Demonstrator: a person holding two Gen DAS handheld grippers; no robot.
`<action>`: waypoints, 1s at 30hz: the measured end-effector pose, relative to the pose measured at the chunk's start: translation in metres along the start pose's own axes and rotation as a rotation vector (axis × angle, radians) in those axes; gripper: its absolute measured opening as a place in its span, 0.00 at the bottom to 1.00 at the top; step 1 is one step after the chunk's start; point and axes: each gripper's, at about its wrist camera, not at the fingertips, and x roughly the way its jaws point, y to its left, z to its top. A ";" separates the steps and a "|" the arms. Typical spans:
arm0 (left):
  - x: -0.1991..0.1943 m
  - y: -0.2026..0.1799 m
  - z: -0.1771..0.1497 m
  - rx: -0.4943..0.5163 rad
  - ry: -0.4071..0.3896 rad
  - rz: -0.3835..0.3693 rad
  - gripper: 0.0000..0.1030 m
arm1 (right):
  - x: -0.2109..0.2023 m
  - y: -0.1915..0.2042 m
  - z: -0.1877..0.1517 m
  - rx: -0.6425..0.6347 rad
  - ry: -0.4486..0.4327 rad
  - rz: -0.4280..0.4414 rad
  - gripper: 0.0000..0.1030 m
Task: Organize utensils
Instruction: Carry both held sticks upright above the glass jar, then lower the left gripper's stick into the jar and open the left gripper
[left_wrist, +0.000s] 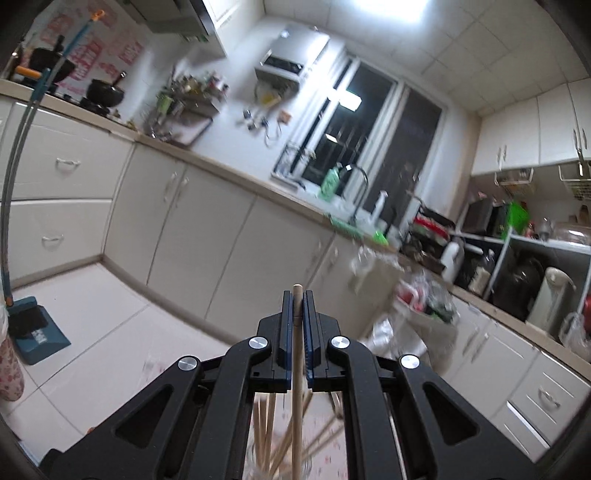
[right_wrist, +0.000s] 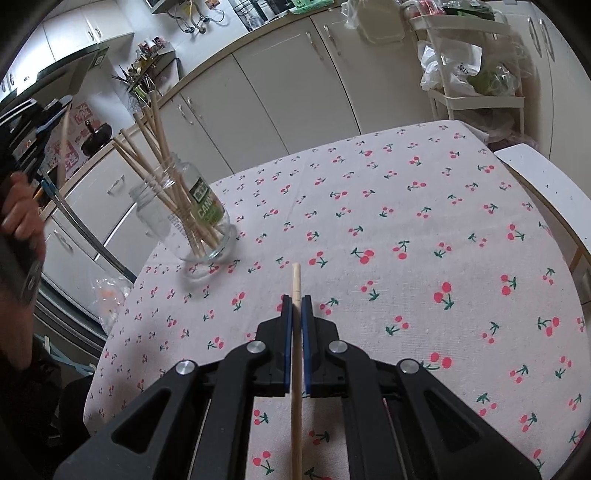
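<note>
Clamped in the right hand-held gripper (right_wrist: 296, 302), a chopstick (right_wrist: 296, 280) juts out over the cherry-print worktop (right_wrist: 406, 221). Left hand-held gripper (left_wrist: 298, 295) likewise pinches a second stick (left_wrist: 297, 314), raised above the jar (right_wrist: 199, 225) of chopsticks. That jar leans and is crowded; a careless insertion could tip it or catch the splayed sticks.
</note>
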 end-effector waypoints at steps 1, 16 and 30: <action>0.005 -0.003 -0.001 -0.001 -0.027 0.012 0.05 | 0.000 0.000 0.000 0.002 -0.001 0.003 0.06; 0.011 -0.004 -0.023 0.083 -0.062 0.025 0.05 | 0.005 -0.002 0.001 0.028 0.011 0.029 0.06; 0.014 -0.011 -0.065 0.254 0.055 0.006 0.05 | -0.012 -0.004 0.008 0.041 -0.078 0.050 0.06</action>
